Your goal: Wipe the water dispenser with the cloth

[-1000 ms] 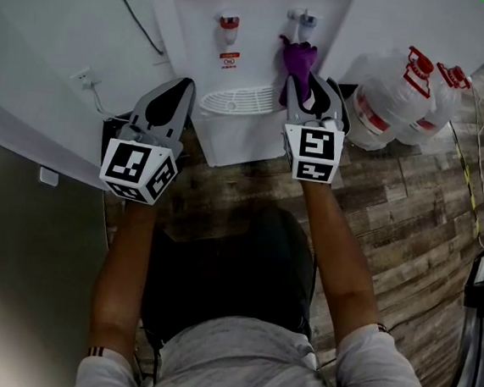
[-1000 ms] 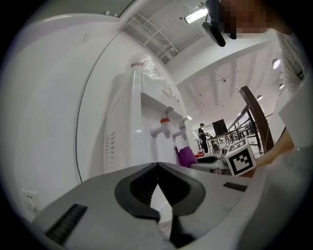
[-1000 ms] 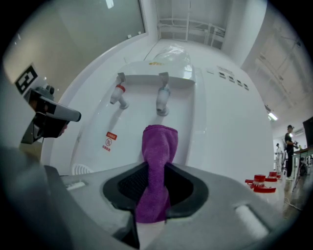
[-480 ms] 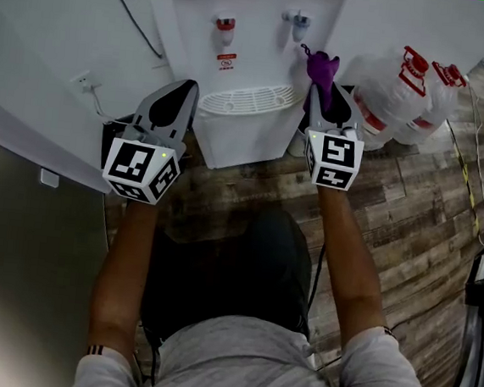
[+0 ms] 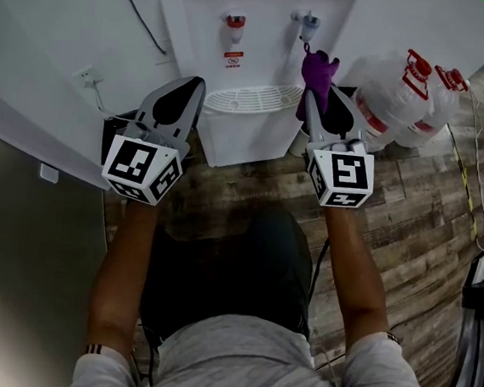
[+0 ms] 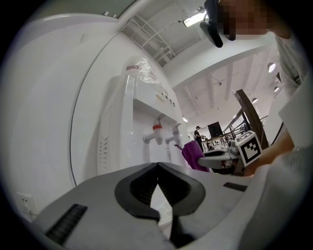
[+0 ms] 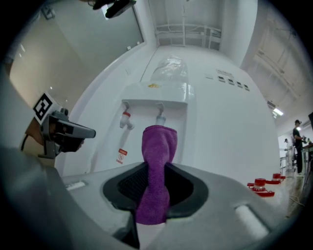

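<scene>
The fingers (image 7: 215,191) of the right gripper (image 5: 322,103) pinch the purple cloth (image 5: 318,73); the left gripper (image 6: 157,166) is pressed together on nothing. A second ago the cloth rubbed under the blue tap (image 5: 306,19). Now it has slid right, by the edge of the water dispenser (image 5: 257,37), so another spot probably comes next.

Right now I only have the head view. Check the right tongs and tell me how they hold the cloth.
Observer: In the right gripper view the right tongs are clamped on the purple cloth, which sticks up past their tips.
Operator: Now report the left tongs.
Observer: In the left gripper view the left tongs meet at the tips with nothing between them.
</scene>
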